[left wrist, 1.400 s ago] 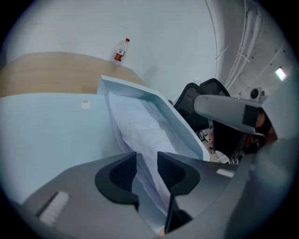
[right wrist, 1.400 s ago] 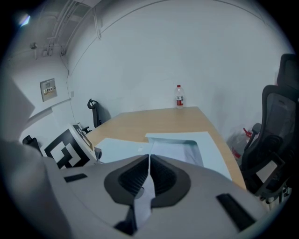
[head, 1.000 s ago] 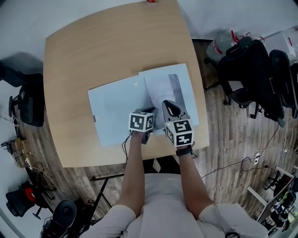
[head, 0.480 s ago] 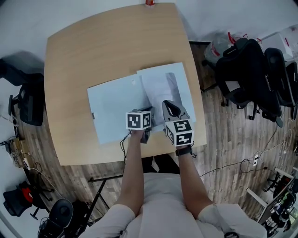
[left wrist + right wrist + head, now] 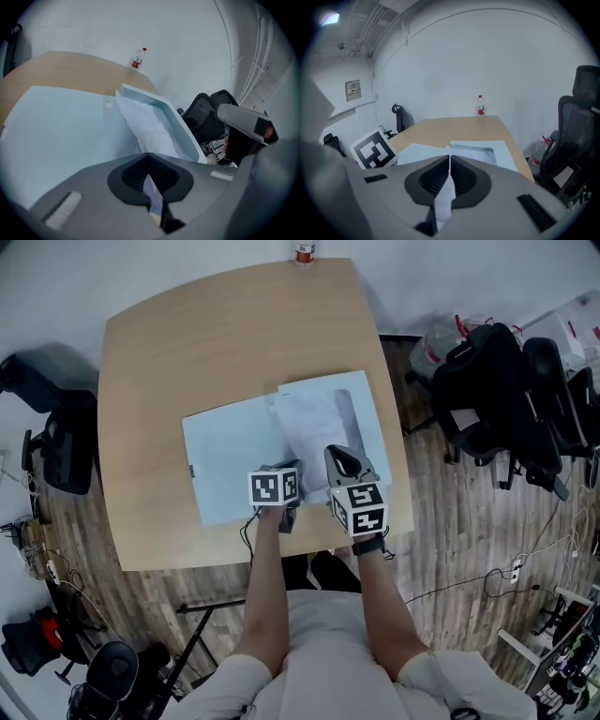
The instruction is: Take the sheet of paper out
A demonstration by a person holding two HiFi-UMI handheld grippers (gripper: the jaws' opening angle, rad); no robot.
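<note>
Table [image 5: 206,343]: light wood, bottle [image 5: 304,252] at far edge.
Room: plank floor [image 5: 450,512], black chairs [image 5: 497,381].
Sheet of paper [image 5: 309,427]: partly inside pale blue folder [image 5: 225,465], on the table.
Left gripper [image 5: 150,161]: clamped on sheet.
Right gripper [image 5: 450,161]: likewise.

— What surfaces are we looking at?

— We are seeing a table [image 5: 206,343] of pale, matt wood grain, a smooth, matt pale-blue folder [image 5: 225,460], and a thin white sheet of paper [image 5: 309,432] that is creasing softly.

— And the tools?

— We are looking along matt grey plastic on the left gripper [image 5: 149,159] and right gripper [image 5: 450,159], with ribbed black pads [image 5: 436,176]. The floor [image 5: 459,512] is showing grainy wooden planks.
</note>
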